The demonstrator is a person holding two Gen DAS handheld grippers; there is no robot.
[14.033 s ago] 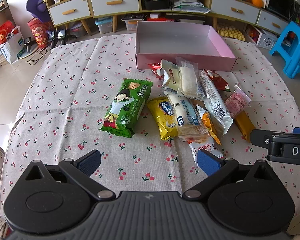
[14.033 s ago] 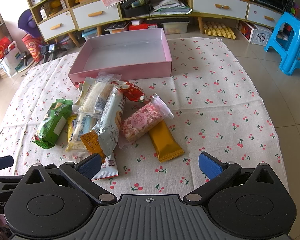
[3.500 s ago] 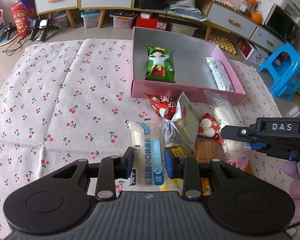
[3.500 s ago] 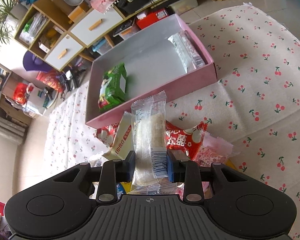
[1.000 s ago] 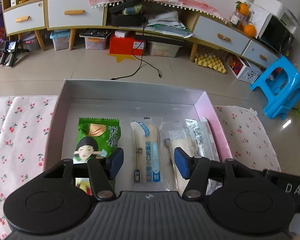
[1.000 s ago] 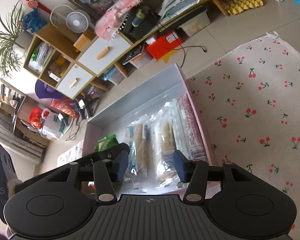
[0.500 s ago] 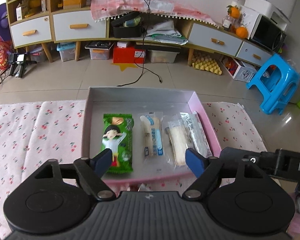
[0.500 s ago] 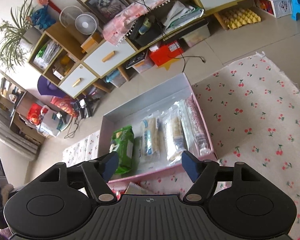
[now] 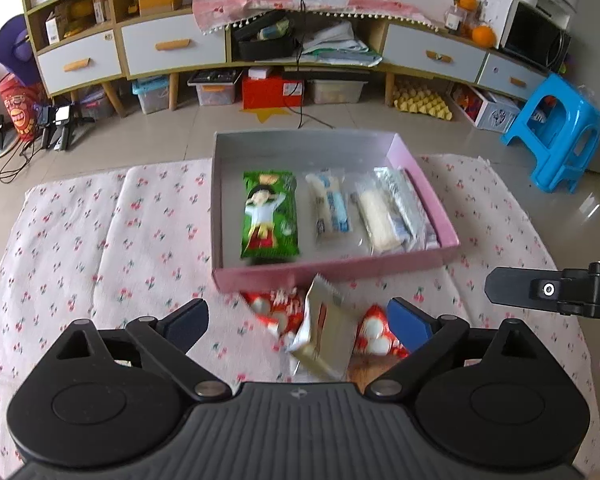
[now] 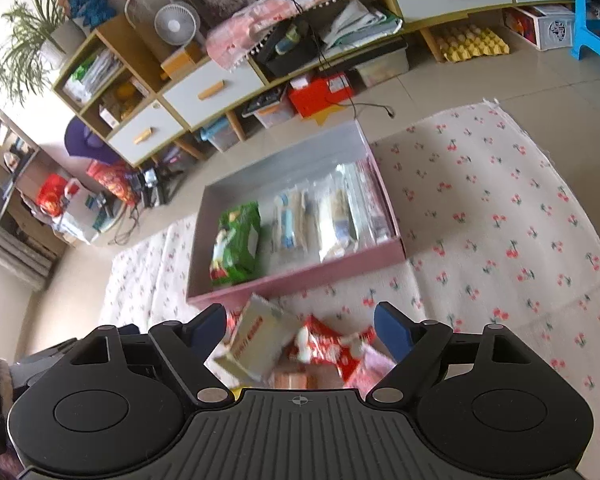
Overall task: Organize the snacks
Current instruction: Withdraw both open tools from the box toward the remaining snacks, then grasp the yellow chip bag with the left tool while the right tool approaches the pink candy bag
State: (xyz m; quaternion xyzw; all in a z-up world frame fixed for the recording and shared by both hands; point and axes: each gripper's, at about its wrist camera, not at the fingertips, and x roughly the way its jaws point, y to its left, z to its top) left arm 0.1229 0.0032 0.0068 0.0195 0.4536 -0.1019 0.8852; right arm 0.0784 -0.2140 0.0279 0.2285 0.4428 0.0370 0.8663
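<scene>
- both claws wide, jaws just opened, nothing between: left gripper (image 9: pixel 298 320); right gripper (image 10: pixel 300 326)
- next: lower onto cream packet (image 9: pixel 326 330), frame bottom centre; lay beside green packet (image 9: pixel 270 216) in pink box (image 9: pixel 340 274)

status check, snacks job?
Both hand-held grippers open, empty, jaws just opened. Four packets in pink box. Loose snacks remain on cloth. Nothing blocking.
</scene>
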